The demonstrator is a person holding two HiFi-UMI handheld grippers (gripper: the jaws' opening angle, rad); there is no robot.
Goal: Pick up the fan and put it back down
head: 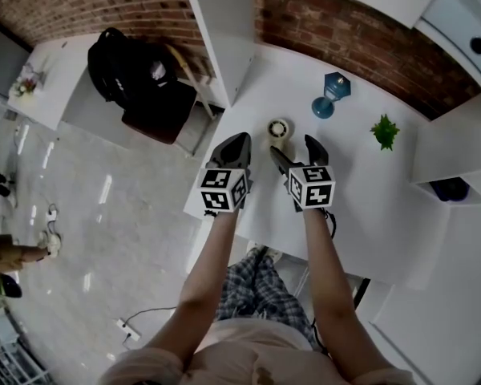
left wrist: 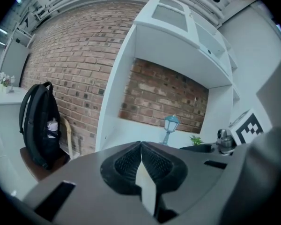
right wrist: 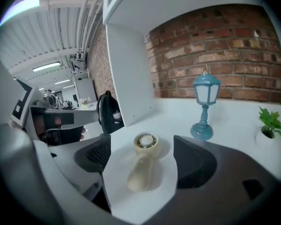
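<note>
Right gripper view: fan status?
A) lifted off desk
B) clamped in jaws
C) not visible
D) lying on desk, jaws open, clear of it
D: the fan lies on the desk; the right gripper has its jaws apart, clear of it.

Bare white desk lies open around the fan at frame centre, while a blue lamp and small plant stand upper right and a white upright panel walls off the upper left.

The desk is seen steeply from above in the head view. Both gripper views are set low, aimed at the brick wall; the lamp is shared by all.
</note>
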